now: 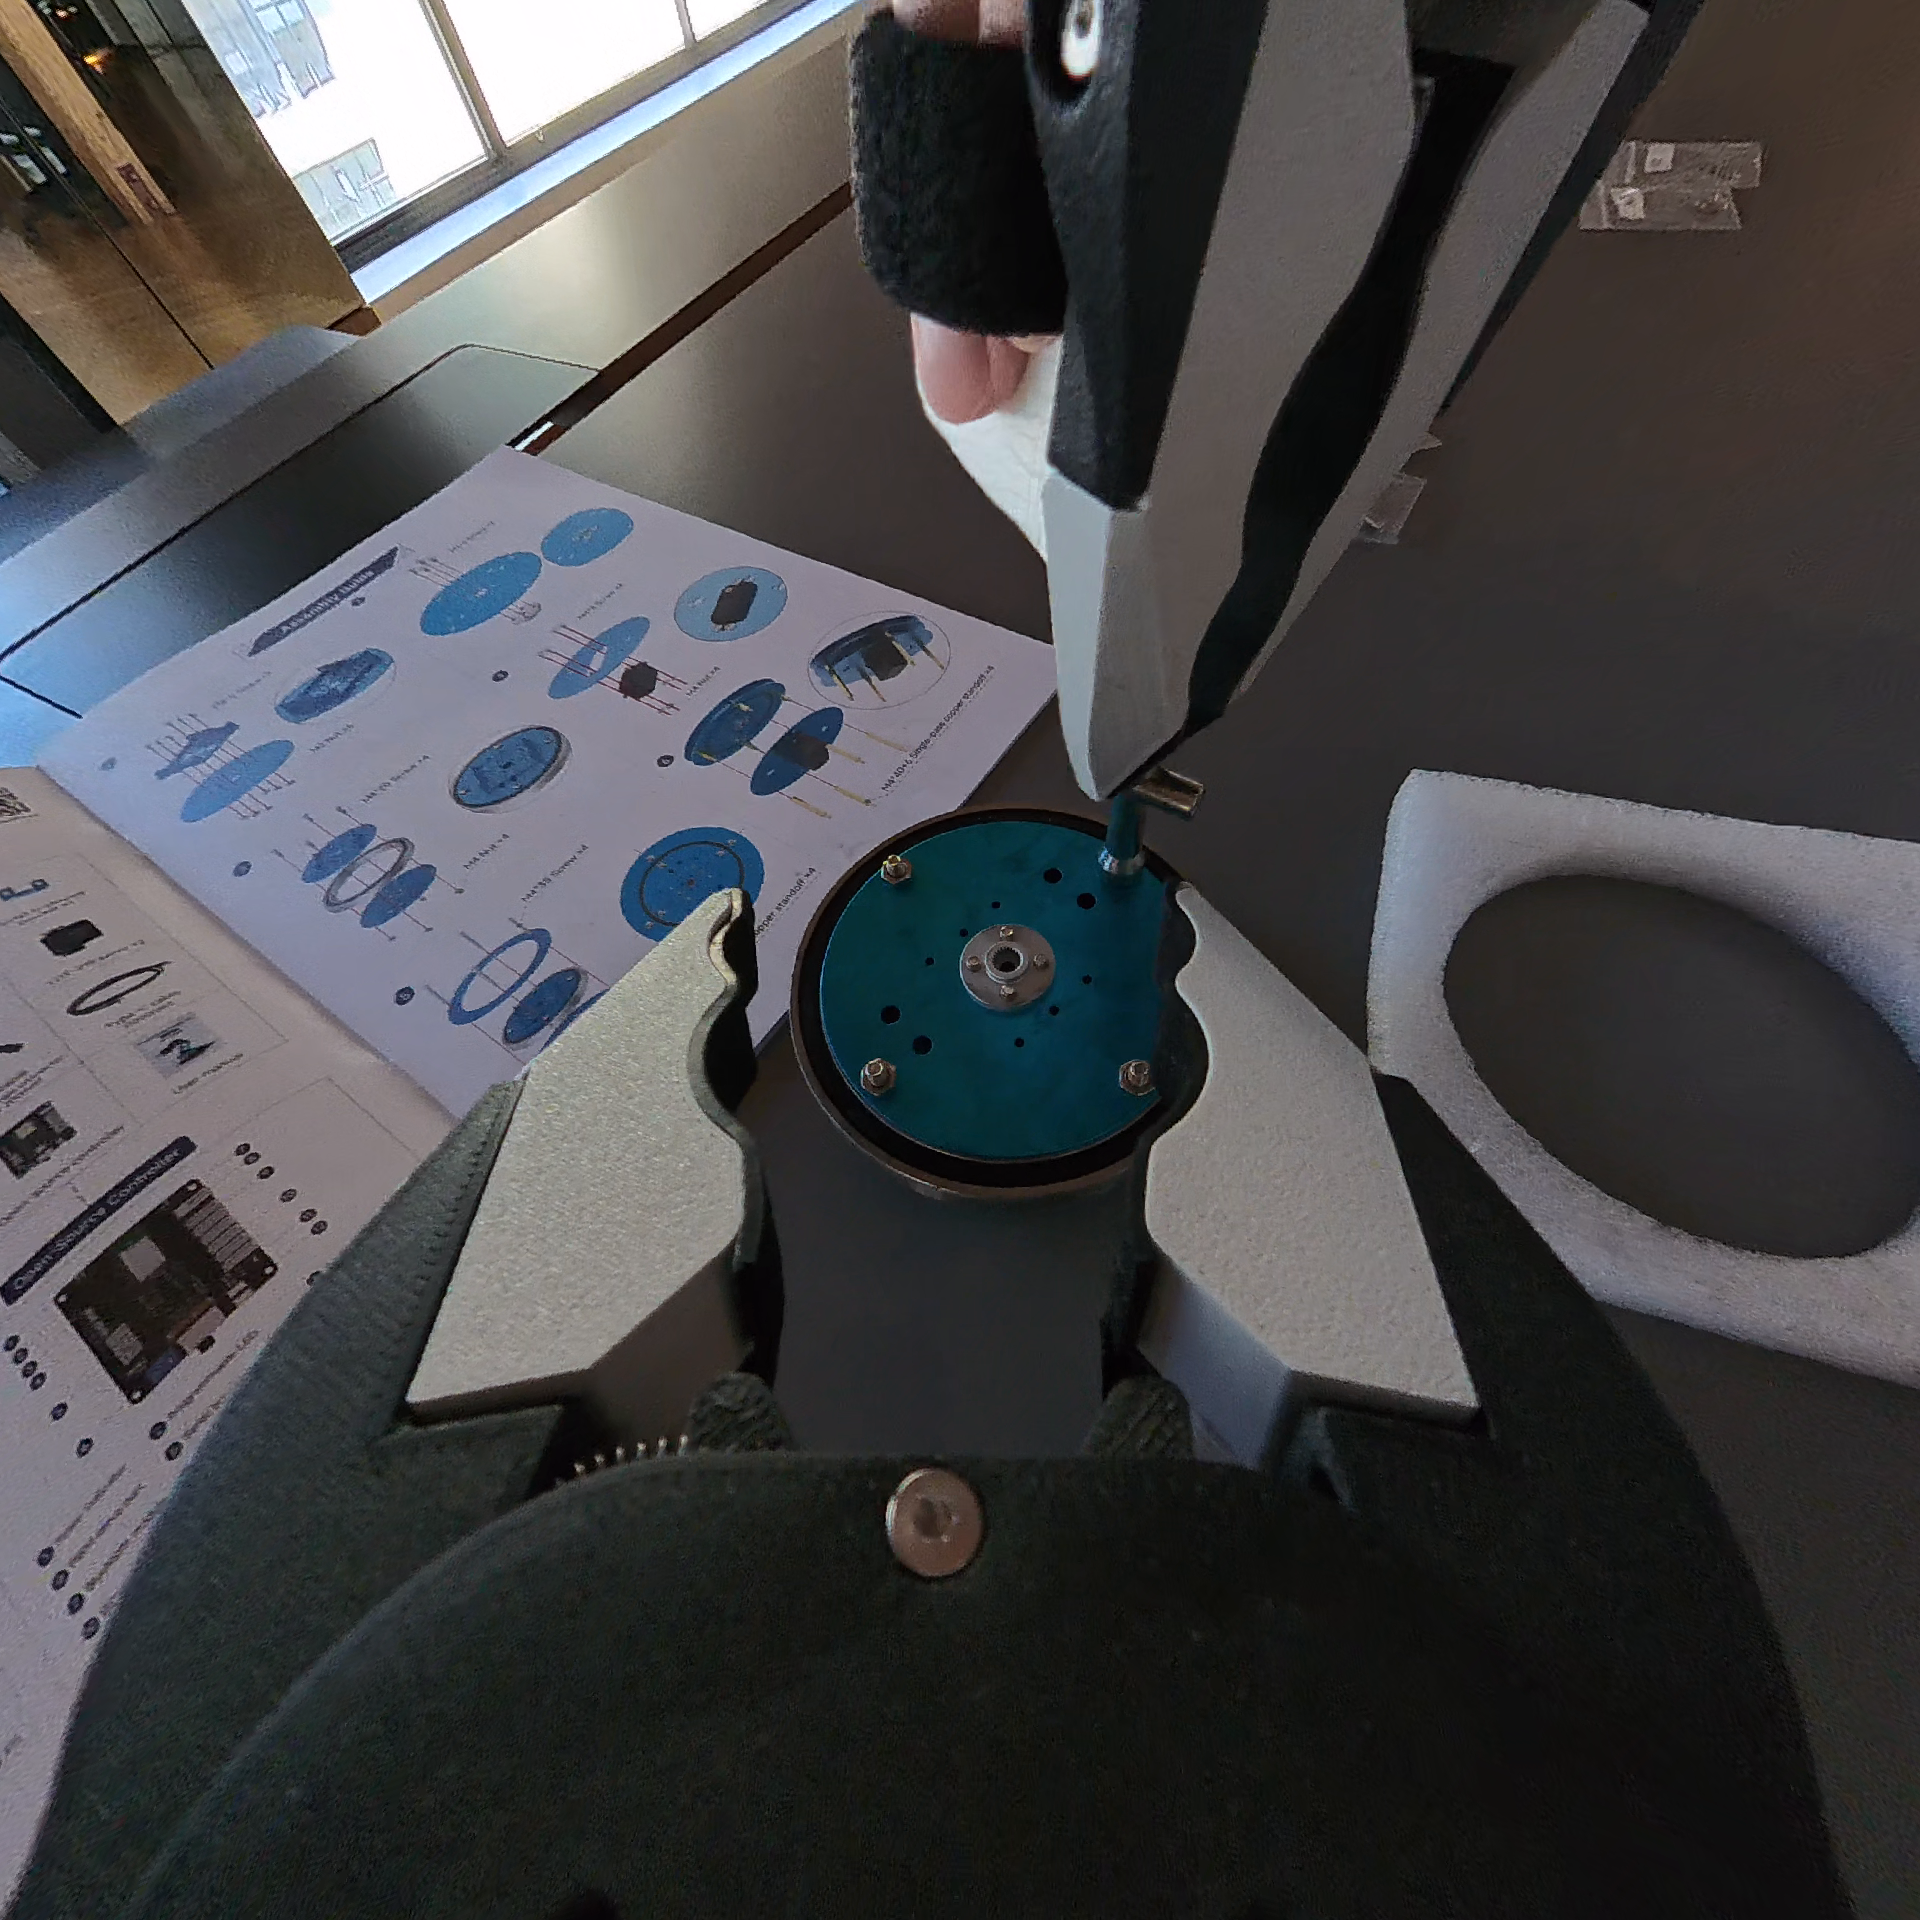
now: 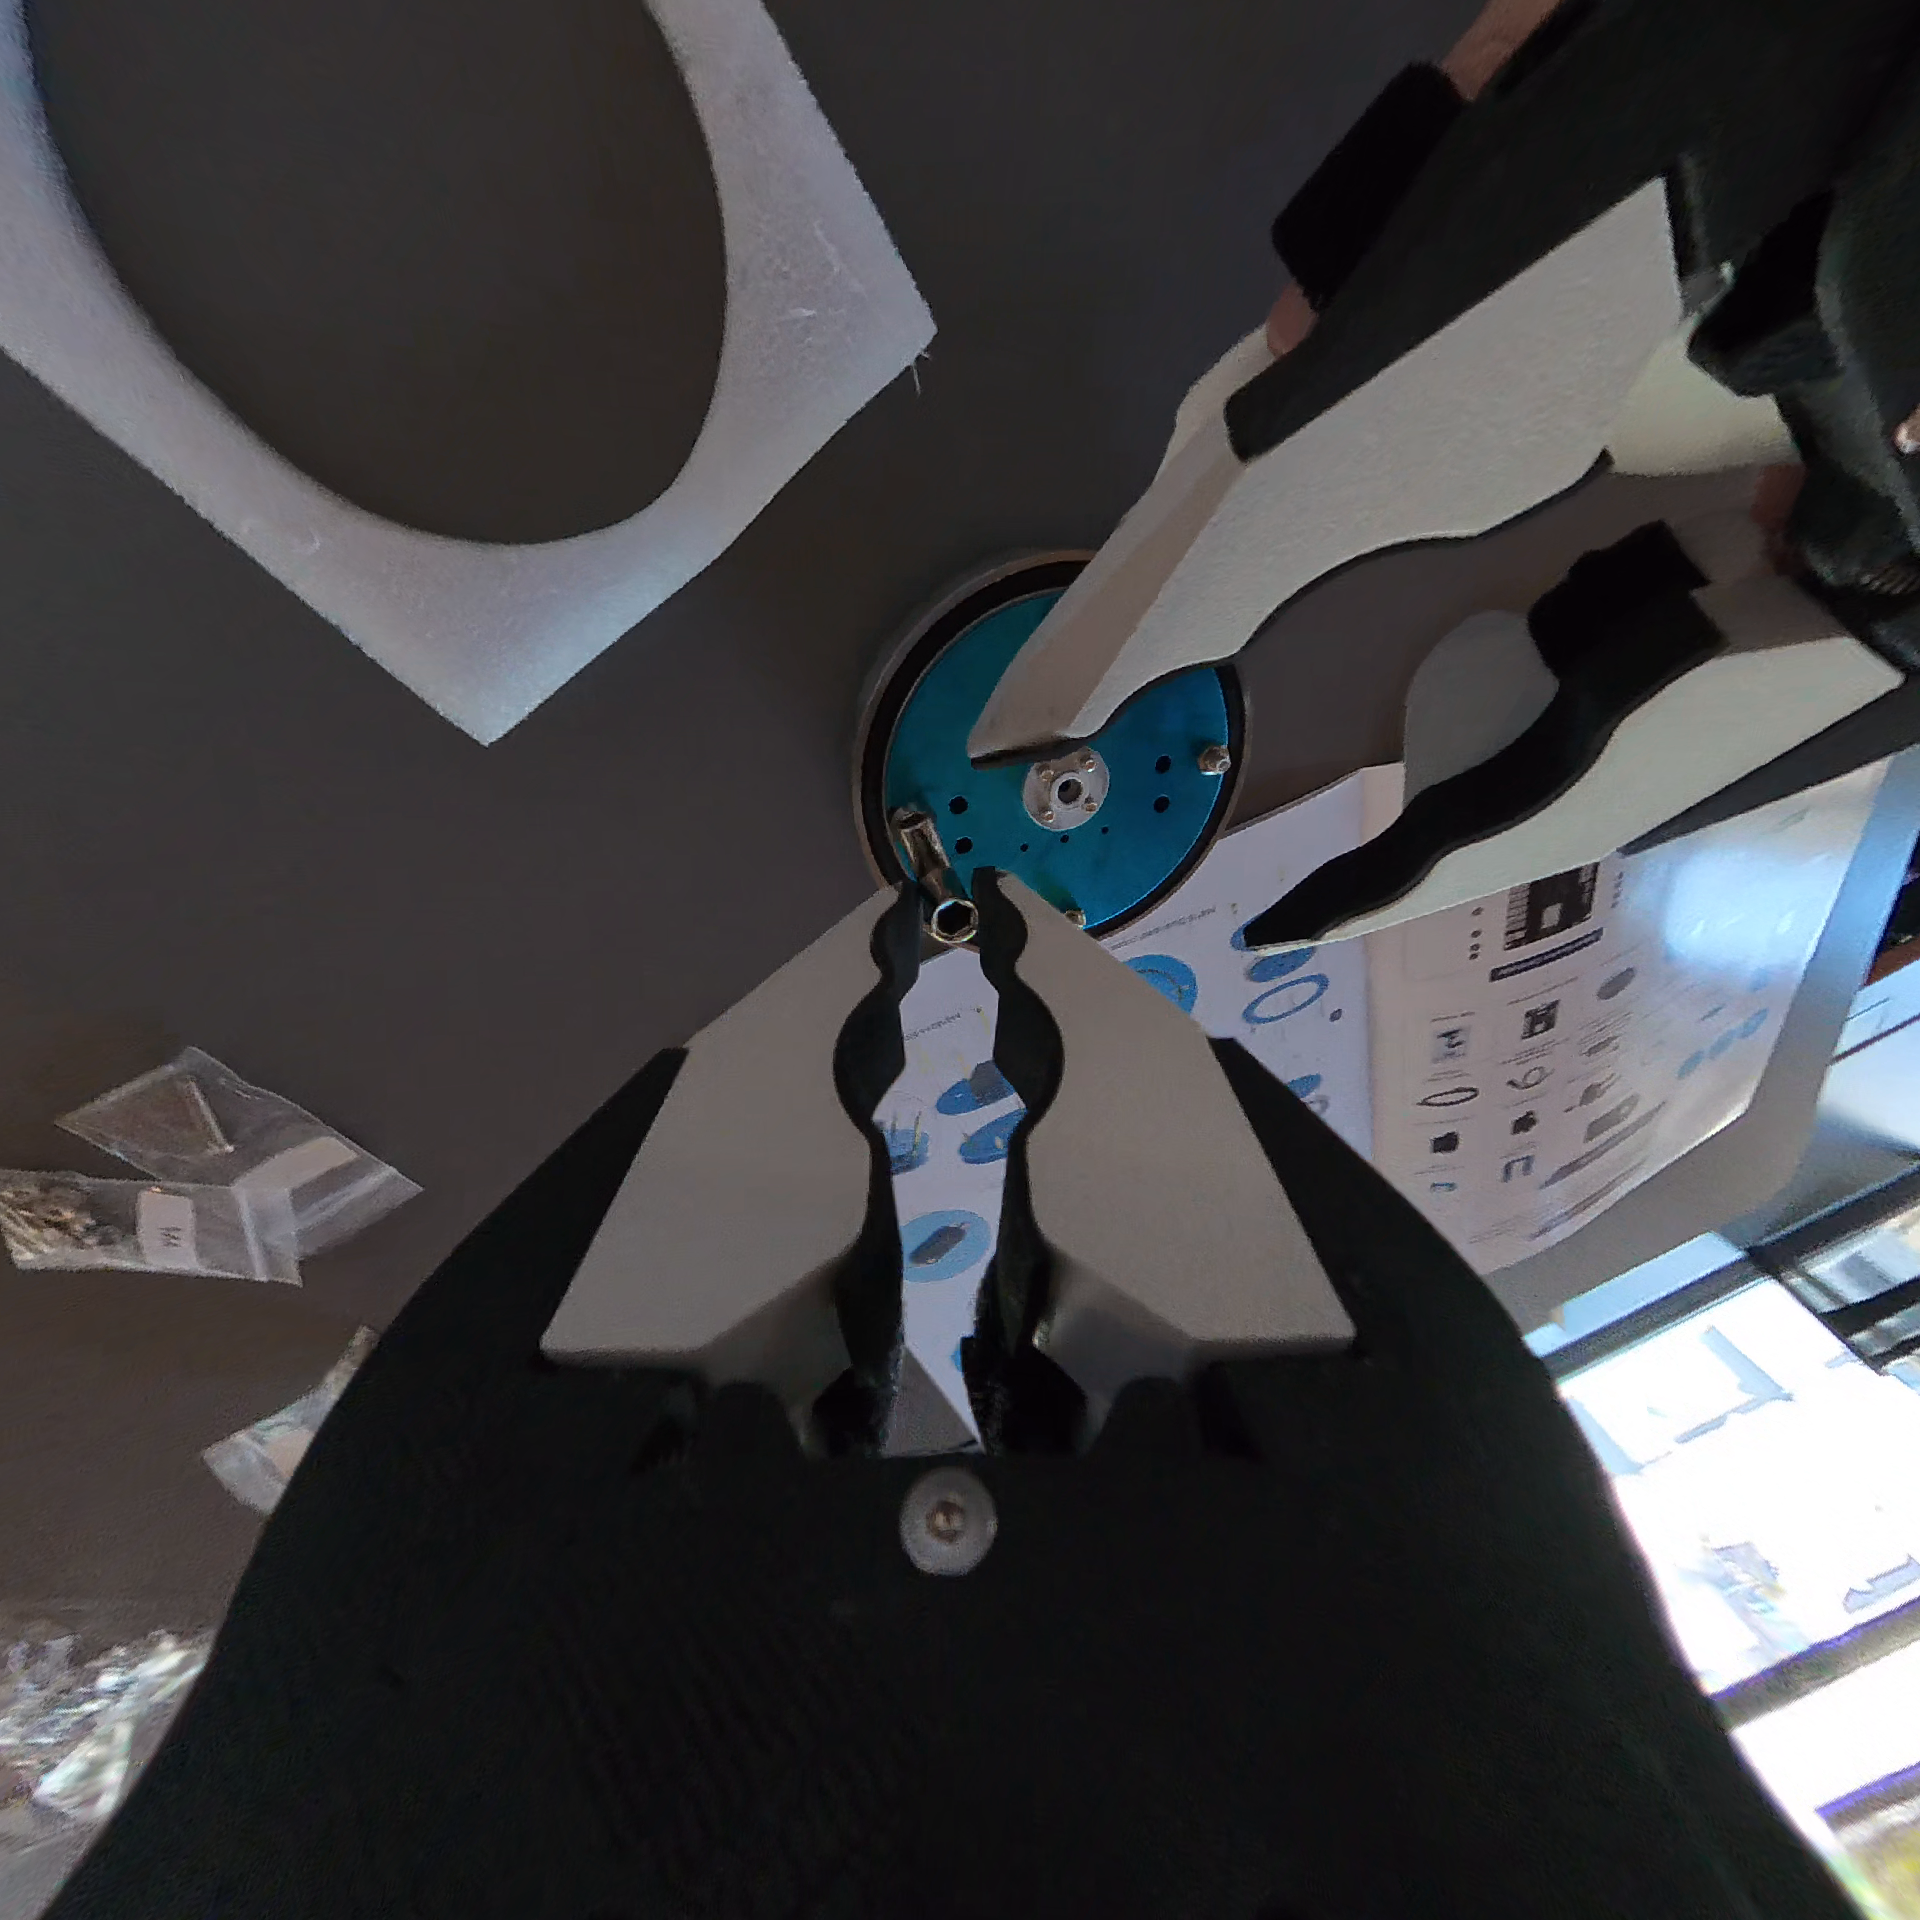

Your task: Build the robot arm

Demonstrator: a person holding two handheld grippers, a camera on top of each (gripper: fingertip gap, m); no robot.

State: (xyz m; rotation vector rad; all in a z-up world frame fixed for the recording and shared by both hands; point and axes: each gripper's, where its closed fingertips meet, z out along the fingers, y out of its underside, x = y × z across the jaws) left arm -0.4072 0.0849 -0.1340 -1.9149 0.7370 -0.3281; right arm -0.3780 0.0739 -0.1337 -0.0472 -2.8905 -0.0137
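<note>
A round blue plate [image 1: 997,1091] with a silver centre hub [image 1: 1006,964] and nuts near its rim sits in a dark ring on the table. My left gripper [image 1: 961,914] is open, its fingers on either side of the plate, the right finger at the plate's edge. My right gripper [image 2: 948,894] is shut on a small metal socket wrench [image 2: 951,920]. The wrench [image 1: 1124,836] stands upright on the plate's far right rim. In the right wrist view the plate [image 2: 1143,831] lies partly under one left finger [image 2: 1143,623].
A white foam sheet [image 1: 1621,862] with a round cut-out lies right of the plate; it also shows in the right wrist view [image 2: 748,416]. Printed instruction sheets [image 1: 520,727] lie to the left. Clear bags of small hardware [image 2: 208,1195] lie on the dark table [image 1: 1558,520]. Both grippers' tips are close together, under 4 cm apart. The left tips stand about 4 cm off the round blue plate [image 1: 997,1091].
</note>
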